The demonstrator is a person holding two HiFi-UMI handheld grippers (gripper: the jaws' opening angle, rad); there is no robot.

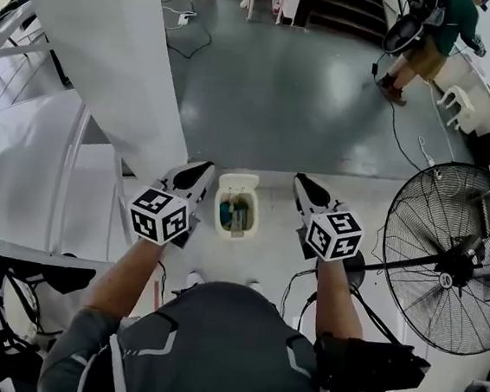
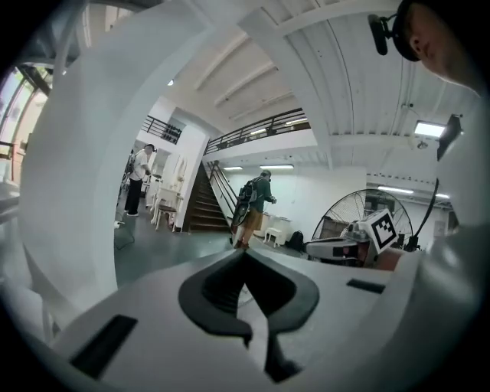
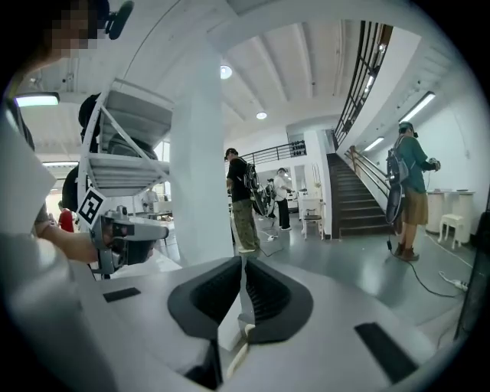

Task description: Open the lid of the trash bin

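Note:
A small white trash bin [image 1: 237, 209] stands on the floor between my two grippers, seen from above in the head view. Its top is open and teal and pale rubbish shows inside; the white lid [image 1: 239, 181] is tipped back at the far edge. My left gripper [image 1: 202, 171] is held high to the bin's left, jaws together with nothing between them [image 2: 245, 255]. My right gripper [image 1: 302, 182] is held at the same height to the bin's right, jaws also together and empty [image 3: 243, 260]. Neither gripper view shows the bin.
A thick white pillar [image 1: 103, 54] rises at the left, beside a white railing. A large floor fan [image 1: 452, 256] stands at the right, with cables on the floor near it. A person [image 1: 431, 41] stands far back by a staircase [image 3: 360, 203].

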